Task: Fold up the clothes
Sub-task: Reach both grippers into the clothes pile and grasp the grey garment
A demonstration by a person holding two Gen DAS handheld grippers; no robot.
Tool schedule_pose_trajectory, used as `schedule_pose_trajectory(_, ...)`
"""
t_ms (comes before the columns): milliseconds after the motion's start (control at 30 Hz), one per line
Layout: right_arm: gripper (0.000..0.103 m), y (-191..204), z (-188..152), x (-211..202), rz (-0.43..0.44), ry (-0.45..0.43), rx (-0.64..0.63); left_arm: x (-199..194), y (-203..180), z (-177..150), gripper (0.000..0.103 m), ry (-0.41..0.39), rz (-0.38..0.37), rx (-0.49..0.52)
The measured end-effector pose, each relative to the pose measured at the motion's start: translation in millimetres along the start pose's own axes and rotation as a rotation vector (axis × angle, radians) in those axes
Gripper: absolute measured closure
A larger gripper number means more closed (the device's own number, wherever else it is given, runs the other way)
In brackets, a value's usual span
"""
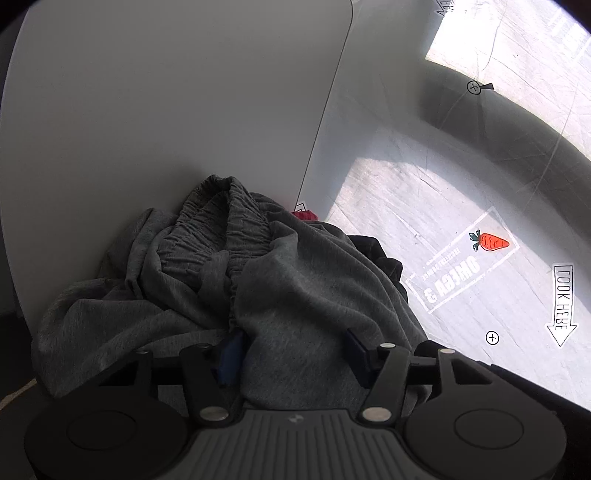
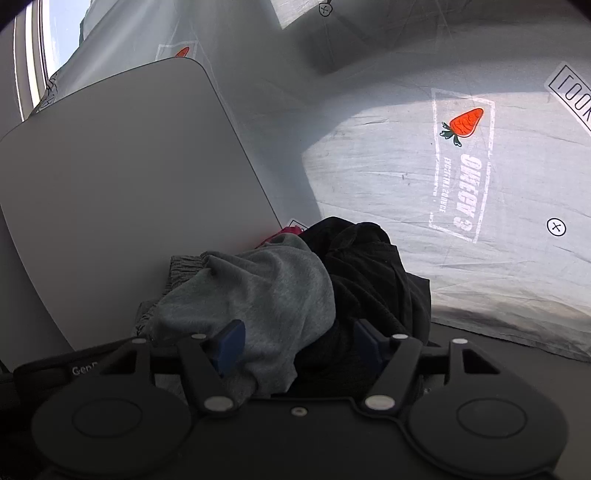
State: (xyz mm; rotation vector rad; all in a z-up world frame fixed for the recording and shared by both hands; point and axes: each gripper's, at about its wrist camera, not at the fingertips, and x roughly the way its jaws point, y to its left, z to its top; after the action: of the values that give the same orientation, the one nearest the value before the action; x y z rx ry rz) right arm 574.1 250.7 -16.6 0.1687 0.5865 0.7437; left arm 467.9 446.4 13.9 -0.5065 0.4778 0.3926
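Note:
A heap of clothes lies at the edge of a white table (image 1: pixel 166 110). On top is a grey garment (image 1: pixel 295 266) with a gathered elastic waistband (image 1: pixel 218 229). A black garment (image 2: pixel 369 266) lies on its right side, and a bit of red cloth (image 1: pixel 304 215) peeks out behind. My left gripper (image 1: pixel 293 350) is sunk into the grey garment, jaws partly apart with a bulge of grey cloth between the fingers (image 1: pixel 231 354). My right gripper (image 2: pixel 297 345) straddles the seam where the grey garment (image 2: pixel 266 288) meets the black one, jaws also partly apart.
To the right of the table (image 2: pixel 110 177) spreads a pale printed sheet (image 2: pixel 406 177) with a carrot logo (image 2: pixel 467 122), arrows and cross marks, partly sunlit. A window (image 2: pixel 55 33) shows at the far upper left of the right wrist view.

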Motion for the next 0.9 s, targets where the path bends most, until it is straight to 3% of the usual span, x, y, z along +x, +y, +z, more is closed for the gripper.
schedule_pose_trajectory(100,0.063,1,-4,16,0.022,0.06,-0.009,-2,1,-3,0.069,0.007,-0.015,-0.016)
schedule_pose_trajectory(167,0.095,0,-7,16,0.038,0.06,-0.002,-4,-2,-4,0.08,0.006,-0.024,-0.006)
schedule_pose_trajectory(200,0.1,-1,-9,12,0.051,0.038,-0.007,-7,-6,-5,0.087,0.003,-0.023,0.013)
schedule_pose_trajectory(300,0.101,3,-9,-2,0.042,-0.008,-0.043,-15,-19,-8,0.095,-0.012,-0.014,0.069)
schedule_pose_trajectory(400,0.102,1,-5,-18,0.033,-0.036,-0.025,-27,-33,-10,0.097,-0.02,-0.024,0.089)
schedule_pose_trajectory(633,0.102,-13,0,-75,-0.033,-0.099,0.019,-71,-75,-24,0.098,-0.026,-0.123,0.14)
schedule_pose_trajectory(767,0.102,-28,-5,-121,-0.073,-0.144,0.062,-99,-107,-40,0.099,-0.008,-0.191,0.129)
schedule_pose_trajectory(900,0.102,-47,-17,-184,-0.129,-0.216,0.109,-134,-153,-65,0.099,-0.008,-0.29,0.199)
